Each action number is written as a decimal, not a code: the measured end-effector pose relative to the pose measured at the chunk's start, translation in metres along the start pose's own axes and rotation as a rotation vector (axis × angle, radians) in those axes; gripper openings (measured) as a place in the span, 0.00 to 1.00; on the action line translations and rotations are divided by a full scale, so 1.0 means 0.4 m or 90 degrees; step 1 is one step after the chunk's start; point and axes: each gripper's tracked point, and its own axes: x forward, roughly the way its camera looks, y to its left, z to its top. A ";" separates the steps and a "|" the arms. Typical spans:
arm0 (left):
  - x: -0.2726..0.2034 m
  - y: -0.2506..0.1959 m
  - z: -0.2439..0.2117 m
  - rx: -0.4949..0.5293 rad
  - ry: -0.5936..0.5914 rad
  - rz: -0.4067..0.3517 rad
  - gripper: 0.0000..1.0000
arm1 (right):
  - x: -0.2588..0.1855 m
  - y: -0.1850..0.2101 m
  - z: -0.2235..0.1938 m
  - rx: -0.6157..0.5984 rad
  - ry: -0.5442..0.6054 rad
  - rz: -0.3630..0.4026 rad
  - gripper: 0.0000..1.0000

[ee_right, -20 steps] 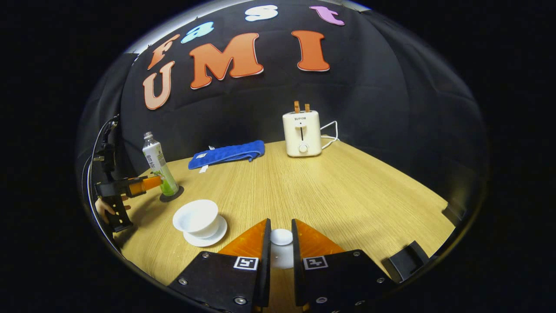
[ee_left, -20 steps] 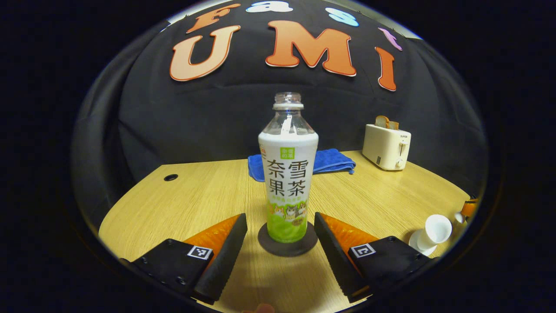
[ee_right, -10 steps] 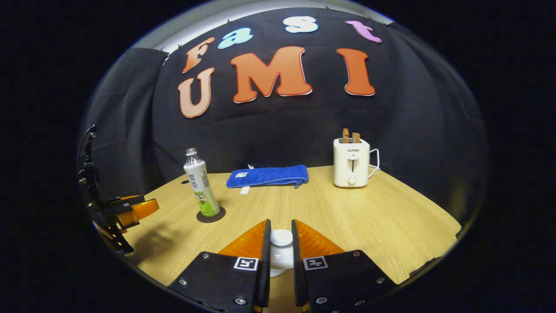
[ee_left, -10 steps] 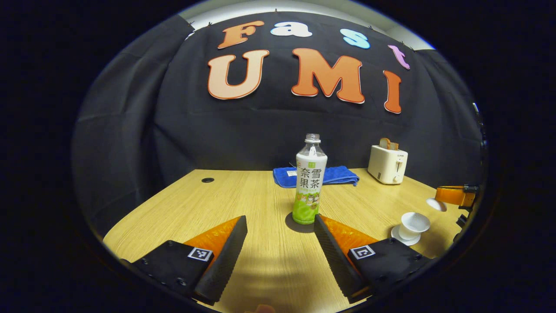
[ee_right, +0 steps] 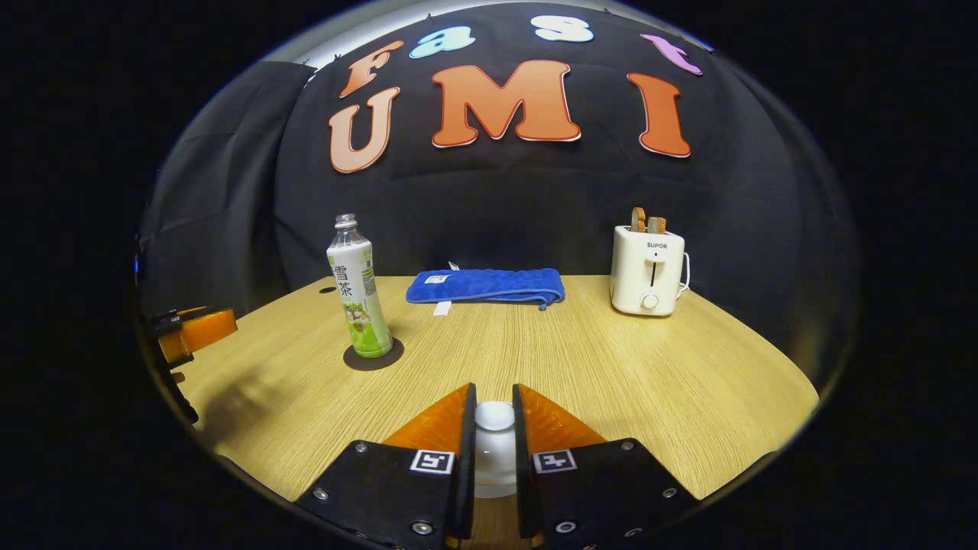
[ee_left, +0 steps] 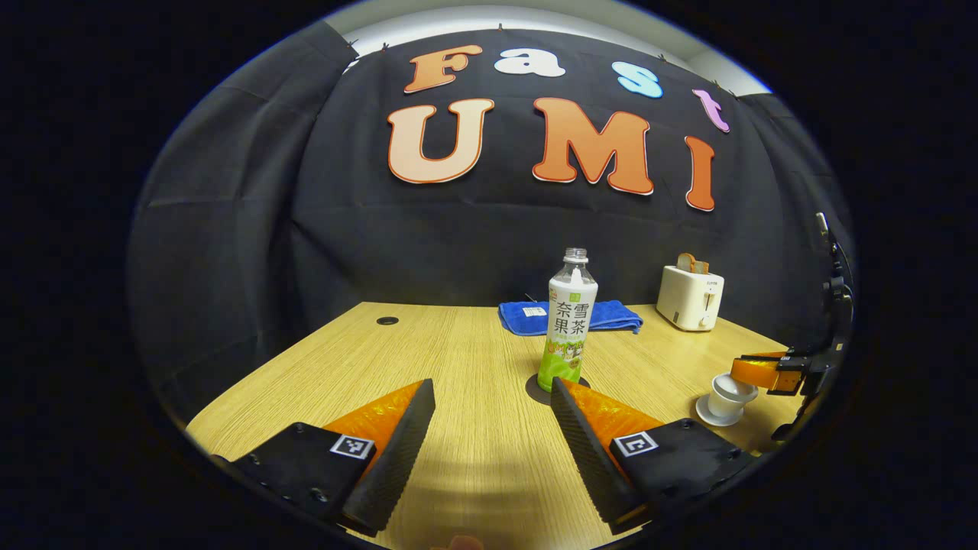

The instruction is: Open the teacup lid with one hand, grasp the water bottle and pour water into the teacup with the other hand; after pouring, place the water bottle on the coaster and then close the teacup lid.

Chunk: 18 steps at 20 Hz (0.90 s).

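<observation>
I take the teacup (ee_left: 726, 394) as my landmark. It sits on its white saucer (ee_left: 707, 416) near the right front edge of the wooden table (ee_left: 458, 359), seen from the left gripper view. My right gripper (ee_left: 756, 371) hovers directly over the cup there, so I cannot tell from that view whether the lid has seated.

In the right gripper view, the right gripper (ee_right: 494, 428) has its fingers pressed in on the white knob of the teacup lid (ee_right: 494, 435). I read the lid as gripped and being brought down onto the cup; contact with the rim is hidden.

Left of the teacup, the water bottle (ee_left: 568, 328) stands upright on the dark round coaster (ee_left: 556, 389), uncapped, with nothing touching it. My left gripper (ee_left: 493, 428) is spread wide and empty, well short of the bottle, with bare table between its fingers.

Behind the teacup, toward the booth wall: a folded blue towel (ee_left: 569, 316) and a cream toaster (ee_left: 690, 297) with bread in its slots. Neither is involved.

Progress, as I judge it: bottle on the coaster, that step done. Pouring I presume done; no water level is visible to confirm. Left to do: seat the lid squarely, release the knob, and withdraw the right gripper.
</observation>
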 end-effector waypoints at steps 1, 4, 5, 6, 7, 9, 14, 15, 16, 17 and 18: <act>-0.002 -0.002 -0.003 0.001 0.001 -0.001 0.98 | 0.001 0.000 -0.001 -0.003 -0.002 0.000 0.23; -0.006 -0.015 -0.001 0.003 0.001 -0.005 0.98 | 0.001 0.005 -0.015 -0.004 0.008 0.006 0.23; -0.008 -0.017 0.002 0.005 0.000 -0.005 0.98 | 0.001 0.003 -0.013 0.001 0.005 0.006 0.25; -0.009 -0.024 0.005 0.008 -0.001 -0.008 0.98 | 0.002 0.003 -0.016 0.004 0.006 0.007 0.27; -0.009 -0.027 0.007 0.010 -0.002 -0.010 0.98 | -0.001 -0.002 -0.017 0.008 0.008 0.004 0.29; -0.017 -0.031 0.017 0.011 -0.008 -0.010 0.98 | -0.013 -0.011 -0.003 0.013 -0.001 -0.003 0.41; -0.039 -0.033 0.053 -0.002 -0.027 -0.001 0.98 | -0.092 -0.050 0.059 0.012 -0.041 -0.020 0.73; -0.048 -0.034 0.063 -0.003 -0.031 0.001 0.94 | -0.112 -0.060 0.074 0.012 -0.051 -0.025 0.80; -0.055 -0.029 0.067 -0.003 -0.034 0.005 0.94 | -0.131 -0.071 0.087 0.012 -0.061 -0.031 0.83; -0.064 -0.027 0.073 -0.002 -0.037 0.008 0.94 | -0.153 -0.085 0.099 0.010 -0.071 -0.039 0.87; -0.073 -0.024 0.079 0.000 -0.040 0.012 0.94 | -0.171 -0.100 0.109 0.009 -0.081 -0.048 0.89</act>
